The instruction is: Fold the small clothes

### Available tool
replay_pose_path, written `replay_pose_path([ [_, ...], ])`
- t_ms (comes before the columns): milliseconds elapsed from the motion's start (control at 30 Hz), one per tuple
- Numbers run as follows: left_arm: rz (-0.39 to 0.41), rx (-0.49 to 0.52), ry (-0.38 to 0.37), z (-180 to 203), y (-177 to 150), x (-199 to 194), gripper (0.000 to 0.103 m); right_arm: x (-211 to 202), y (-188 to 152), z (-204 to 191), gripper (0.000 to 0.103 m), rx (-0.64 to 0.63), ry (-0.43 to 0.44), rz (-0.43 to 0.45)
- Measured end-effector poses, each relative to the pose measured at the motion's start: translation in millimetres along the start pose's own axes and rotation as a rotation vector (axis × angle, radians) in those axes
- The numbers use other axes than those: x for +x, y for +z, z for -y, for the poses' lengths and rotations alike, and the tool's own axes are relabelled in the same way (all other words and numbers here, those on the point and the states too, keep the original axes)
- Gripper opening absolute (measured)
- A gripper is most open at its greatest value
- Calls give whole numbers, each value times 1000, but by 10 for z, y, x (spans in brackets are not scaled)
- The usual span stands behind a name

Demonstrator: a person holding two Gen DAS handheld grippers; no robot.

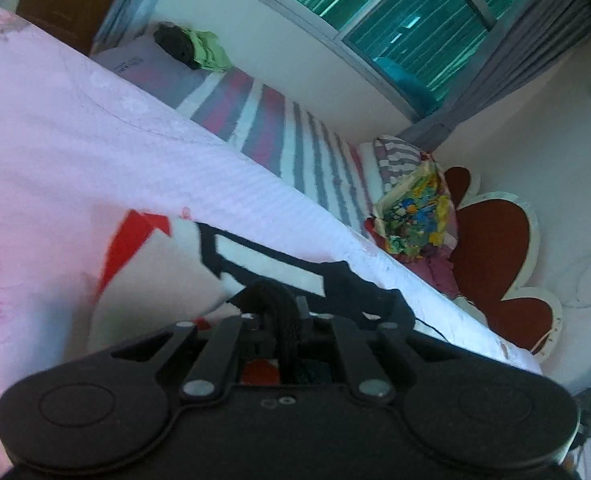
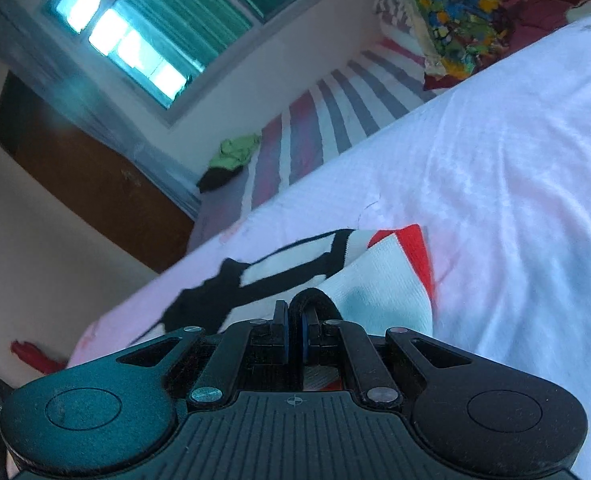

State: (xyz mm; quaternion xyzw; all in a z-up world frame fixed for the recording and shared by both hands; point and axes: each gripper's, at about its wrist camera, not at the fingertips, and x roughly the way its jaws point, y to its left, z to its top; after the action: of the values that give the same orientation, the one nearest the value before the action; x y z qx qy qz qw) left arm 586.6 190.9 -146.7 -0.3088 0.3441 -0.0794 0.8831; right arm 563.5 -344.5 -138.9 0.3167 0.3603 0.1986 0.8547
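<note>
The left gripper [image 1: 273, 312] has its jaws drawn tight together, pinching the black trim of a small garment [image 1: 167, 268]. The right gripper [image 2: 295, 320] is likewise closed down, with a loop of the same black edging squeezed between its blue pads [image 2: 284, 330]. Both hands therefore hold one piece of clothing, white with black borders and a red patch, seen in the right wrist view too [image 2: 375, 280].

The garment lies on a pale pink quilt [image 1: 75, 148] spread over the bed, right in front of both grippers and touching them at its near hem.

Beyond the quilt runs a striped sheet [image 1: 263, 120] in red, grey and white. I count one striped pillow [image 1: 399, 156] at the headboard end, with one bright multicoloured cloth [image 1: 415, 204] heaped against it, and one red headboard [image 1: 491, 248] shaped like petals. At the far corner sits one green cloth [image 1: 209, 50] beside one dark bundle [image 1: 175, 44]. One window [image 1: 395, 4] with teal glass fills the wall, a grey curtain [image 1: 535, 48] beside it.
</note>
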Motion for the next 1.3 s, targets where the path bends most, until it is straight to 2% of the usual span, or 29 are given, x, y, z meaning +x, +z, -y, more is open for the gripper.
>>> replay_pose_path([
  [33, 10, 2, -10, -5, -4, 13, 18, 41, -4, 13, 5, -11, 5, 7],
  [67, 25, 11, -14, -3, -3, 20, 33, 89, 1, 20, 6, -30, 7, 15],
  [100, 50, 19, -13, 12, 14, 16, 45, 117, 3, 14, 14, -46, -1, 23],
  [133, 91, 21, -12, 15, 24, -22, 76, 123, -2, 5, 43, -62, -16, 49],
  [167, 141, 20, -13, 11, 44, -68, 90, 113, -3, -15, 69, -73, -40, 93],
  [200, 173, 24, -24, 5, 65, -109, 88, 69, -5, -28, 94, -81, -42, 140],
  [233, 173, 29, -37, 1, 91, -130, 87, 26, 6, -10, 93, -82, -14, 166],
  [267, 160, 52, -27, 16, 113, -143, 75, 0, 11, -14, 92, -82, -7, 176],
  [333, 95, 146, 16, 84, 147, -112, 51, -73, 28, -55, 76, -123, -3, 181],
  [433, -13, 299, 108, 198, 132, 17, 51, -71, 20, -136, 68, -212, -27, 150],
  [533, -94, 385, 177, 262, 67, 181, 52, 171, -10, -219, 65, -270, -58, 76],
  [700, -118, 541, 253, 345, -53, 325, 50, 611, -229, -324, 59, -430, -190, -54],
  [767, -104, 578, 274, 376, -109, 333, 33, 690, -327, -374, 42, -500, -227, -52],
  [800, -93, 584, 279, 391, -123, 332, 29, 716, -360, -405, 33, -522, -239, -50],
  [833, -78, 580, 278, 392, -130, 317, 17, 732, -393, -432, 19, -545, -248, -44],
  [867, -47, 569, 279, 390, -136, 276, 6, 731, -408, -440, 11, -560, -247, -32],
  [900, -8, 553, 280, 399, -125, 231, 5, 704, -422, -442, 5, -563, -236, -4],
  [1000, 130, 498, 266, 388, -159, 27, 5, 517, -392, -458, 4, -551, -199, 132],
  [1100, 170, 473, 290, 361, -199, -43, 5, 448, -351, -430, 4, -535, -211, 198],
  [1200, 142, 432, 331, 289, -210, 35, 5, 648, -388, -326, 4, -541, -271, 131],
  [1267, 98, 418, 359, 244, -218, 142, 5, 837, -433, -239, 4, -538, -313, 53],
  [1300, 101, 418, 366, 246, -213, 157, 6, 849, -445, -208, 4, -525, -311, 53],
])
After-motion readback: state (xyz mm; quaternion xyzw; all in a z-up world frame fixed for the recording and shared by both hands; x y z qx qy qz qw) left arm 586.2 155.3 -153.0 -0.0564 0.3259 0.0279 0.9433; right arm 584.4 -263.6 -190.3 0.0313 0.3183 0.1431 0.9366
